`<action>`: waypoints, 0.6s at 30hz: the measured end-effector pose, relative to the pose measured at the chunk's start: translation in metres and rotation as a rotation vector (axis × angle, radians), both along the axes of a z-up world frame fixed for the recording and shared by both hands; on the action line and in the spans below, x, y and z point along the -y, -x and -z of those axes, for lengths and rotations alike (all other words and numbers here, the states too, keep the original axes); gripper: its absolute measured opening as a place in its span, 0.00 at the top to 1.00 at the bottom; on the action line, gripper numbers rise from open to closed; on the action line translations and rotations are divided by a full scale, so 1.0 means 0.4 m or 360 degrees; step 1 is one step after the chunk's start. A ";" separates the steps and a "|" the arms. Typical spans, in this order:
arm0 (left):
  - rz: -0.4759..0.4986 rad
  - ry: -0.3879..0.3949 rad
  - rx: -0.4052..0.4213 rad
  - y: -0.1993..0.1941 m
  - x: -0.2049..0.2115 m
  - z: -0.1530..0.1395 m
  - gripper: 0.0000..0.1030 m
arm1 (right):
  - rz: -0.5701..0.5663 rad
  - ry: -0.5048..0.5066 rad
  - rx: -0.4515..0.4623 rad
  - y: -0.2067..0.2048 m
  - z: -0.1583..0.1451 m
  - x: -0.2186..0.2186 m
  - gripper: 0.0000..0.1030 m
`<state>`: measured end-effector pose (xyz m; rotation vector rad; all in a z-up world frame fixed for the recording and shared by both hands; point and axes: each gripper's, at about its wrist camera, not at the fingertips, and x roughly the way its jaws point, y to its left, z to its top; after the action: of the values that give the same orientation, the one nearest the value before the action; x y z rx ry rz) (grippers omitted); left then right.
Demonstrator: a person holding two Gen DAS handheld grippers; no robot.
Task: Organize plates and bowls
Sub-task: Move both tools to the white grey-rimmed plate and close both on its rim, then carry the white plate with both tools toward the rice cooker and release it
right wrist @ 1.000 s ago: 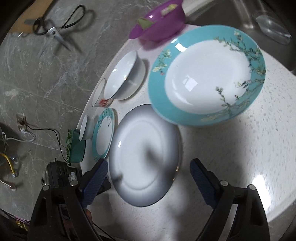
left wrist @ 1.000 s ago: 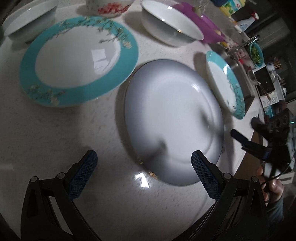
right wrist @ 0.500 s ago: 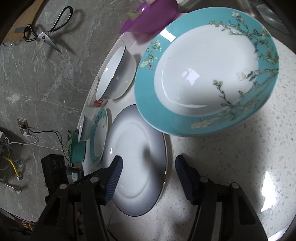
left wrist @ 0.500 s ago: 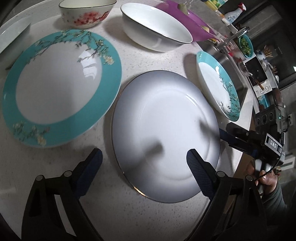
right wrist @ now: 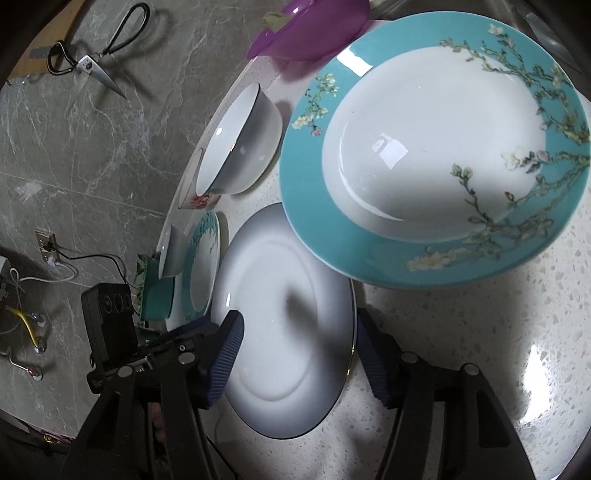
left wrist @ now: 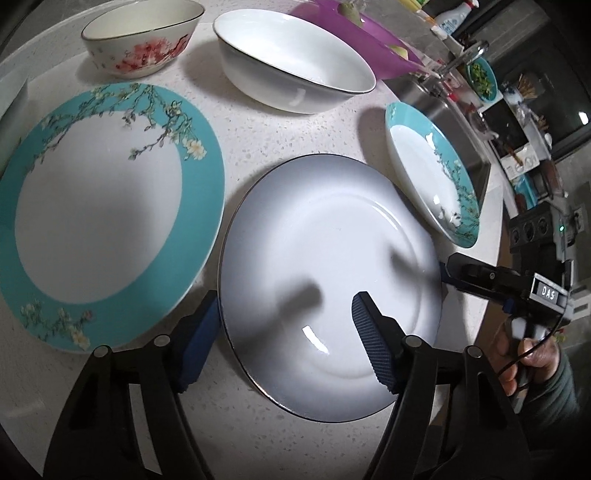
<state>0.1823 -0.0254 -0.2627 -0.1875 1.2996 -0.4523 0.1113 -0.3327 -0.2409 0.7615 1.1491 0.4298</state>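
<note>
A large white plate (left wrist: 328, 266) lies on the speckled counter (left wrist: 258, 125); it also shows in the right wrist view (right wrist: 280, 306). My left gripper (left wrist: 284, 332) is open and straddles its near-left rim, one finger over the plate and one outside. My right gripper (right wrist: 295, 354) is open and straddles the opposite rim; it shows in the left wrist view (left wrist: 476, 273) at the plate's right edge. A teal-rimmed floral plate (left wrist: 99, 210) lies left of it. A second teal-rimmed plate (right wrist: 436, 155) lies on the other side and overlaps its rim.
A white bowl (left wrist: 291, 59), a floral bowl (left wrist: 140, 37) and a purple bowl (left wrist: 354, 33) stand at the far side. A sink (left wrist: 454, 122) lies beyond the right teal plate. The counter's edge is near the right gripper. Scissors (right wrist: 88, 62) lie on the floor.
Both grippers have moved in on the white plate from opposite sides and narrowed their jaws; each now has its fingers on either side of the plate's rim.
</note>
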 end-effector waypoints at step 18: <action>-0.0066 -0.0139 -0.0044 -0.034 -0.033 0.002 0.77 | -0.0011 0.0329 -0.0081 -0.020 -0.015 -0.011 0.83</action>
<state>0.1960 -0.0120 -0.2635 -0.1478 1.3372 -0.3580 0.1193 -0.3281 -0.2348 0.5910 1.2229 0.2933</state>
